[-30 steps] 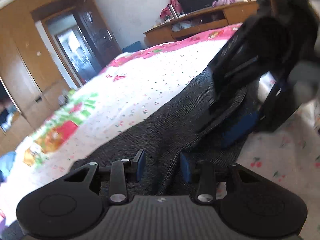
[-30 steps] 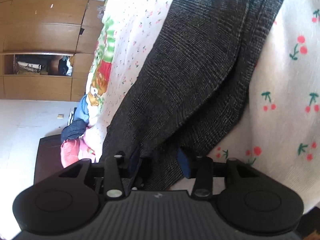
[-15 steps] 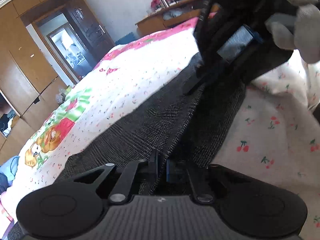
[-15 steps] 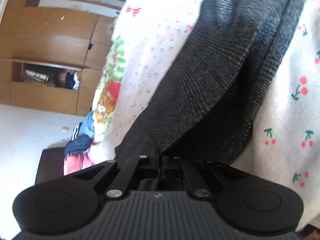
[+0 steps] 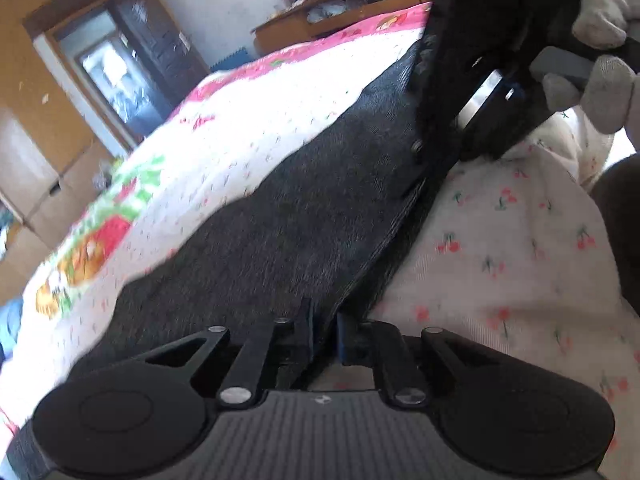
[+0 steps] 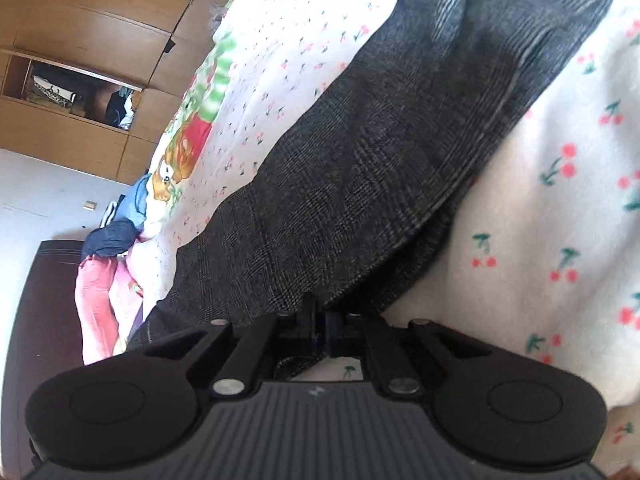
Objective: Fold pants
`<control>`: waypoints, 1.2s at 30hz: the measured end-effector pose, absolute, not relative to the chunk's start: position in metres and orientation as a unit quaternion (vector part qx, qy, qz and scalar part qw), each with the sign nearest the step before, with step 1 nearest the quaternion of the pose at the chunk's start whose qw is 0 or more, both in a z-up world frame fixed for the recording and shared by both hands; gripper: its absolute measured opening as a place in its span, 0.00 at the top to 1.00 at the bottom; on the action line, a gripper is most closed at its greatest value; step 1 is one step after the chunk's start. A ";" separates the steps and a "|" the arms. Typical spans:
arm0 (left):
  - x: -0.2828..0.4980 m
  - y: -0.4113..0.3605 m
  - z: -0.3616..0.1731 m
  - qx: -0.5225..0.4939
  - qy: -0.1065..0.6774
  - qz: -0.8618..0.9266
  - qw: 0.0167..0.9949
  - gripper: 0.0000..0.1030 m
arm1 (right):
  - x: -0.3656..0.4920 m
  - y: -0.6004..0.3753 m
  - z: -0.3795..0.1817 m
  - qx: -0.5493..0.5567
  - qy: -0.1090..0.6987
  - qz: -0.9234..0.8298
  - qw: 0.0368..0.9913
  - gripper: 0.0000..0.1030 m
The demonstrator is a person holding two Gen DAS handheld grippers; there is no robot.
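Both angled down at the bed, the left gripper (image 5: pixel 323 332) and right gripper (image 6: pixel 319 326) pinch the grey pants' (image 5: pixel 304 216) edge, the left's jaws having just eased slightly apart.

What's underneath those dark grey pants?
The pants lie on a white bedsheet printed with red cherries, visible on both sides of them. A lower layer of the same fabric shows at their edge. Anything beneath the cloth itself is covered.
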State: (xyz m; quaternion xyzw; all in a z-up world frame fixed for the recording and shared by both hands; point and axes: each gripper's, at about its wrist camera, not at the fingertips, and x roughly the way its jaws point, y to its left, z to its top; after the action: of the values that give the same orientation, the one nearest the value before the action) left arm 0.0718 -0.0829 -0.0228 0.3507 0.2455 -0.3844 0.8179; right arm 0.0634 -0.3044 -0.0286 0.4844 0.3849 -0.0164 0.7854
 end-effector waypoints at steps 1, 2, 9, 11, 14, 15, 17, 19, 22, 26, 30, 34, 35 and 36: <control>0.073 -0.074 -0.023 0.340 0.259 -0.381 0.820 0.73 | 0.062 -0.305 -0.029 0.483 0.389 -0.016 0.784 0.94; 0.074 -0.066 -0.023 0.331 0.270 -0.374 0.823 0.73 | 0.059 -0.306 -0.030 0.486 0.389 -0.017 0.782 0.94; 0.059 -0.016 -0.010 0.338 0.278 -0.295 0.850 0.70 | 0.043 -0.288 -0.003 0.404 0.423 0.001 0.811 0.90; 0.059 0.002 -0.009 0.346 0.285 -0.265 0.854 0.70 | 0.047 -0.266 0.011 0.347 0.433 0.032 0.831 0.90; 0.061 0.031 -0.011 0.352 0.299 -0.212 0.861 0.70 | 0.065 -0.218 0.025 0.266 0.432 0.114 0.854 0.90; 0.064 0.039 -0.011 0.350 0.302 -0.200 0.864 0.70 | 0.074 -0.198 0.028 0.232 0.432 0.135 0.861 0.90; 0.068 0.057 -0.009 0.353 0.295 -0.176 0.870 0.70 | 0.092 -0.153 0.031 0.145 0.422 0.182 0.876 0.90; 0.067 0.067 -0.004 0.375 0.273 -0.165 0.870 0.67 | 0.108 -0.107 0.033 0.044 0.408 0.226 0.883 0.89; 0.066 0.080 0.000 0.427 0.238 -0.156 0.858 0.50 | 0.119 -0.054 0.030 -0.073 0.377 0.279 0.880 0.80; 0.081 0.095 -0.004 0.469 0.227 -0.149 0.841 0.46 | 0.132 -0.019 0.018 -0.102 0.372 0.321 0.865 0.79; 0.100 0.102 -0.013 0.507 0.234 -0.136 0.819 0.46 | 0.140 0.009 0.001 -0.134 0.376 0.330 0.855 0.75; 0.107 0.102 -0.020 0.540 0.226 -0.151 0.796 0.46 | 0.140 0.021 -0.005 -0.164 0.371 0.336 0.850 0.73; 0.109 0.102 -0.021 0.548 0.222 -0.153 0.792 0.45 | 0.140 0.024 -0.006 -0.173 0.369 0.331 0.851 0.75; 0.110 0.103 -0.021 0.549 0.221 -0.154 0.791 0.45 | 0.142 0.025 -0.006 -0.173 0.371 0.330 0.851 0.76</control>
State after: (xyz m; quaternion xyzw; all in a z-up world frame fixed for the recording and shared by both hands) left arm 0.1096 0.1026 -0.0207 0.5494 0.2210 -0.1545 0.7909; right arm 0.1417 0.0247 -0.0056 -0.1730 0.3708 0.3304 0.8505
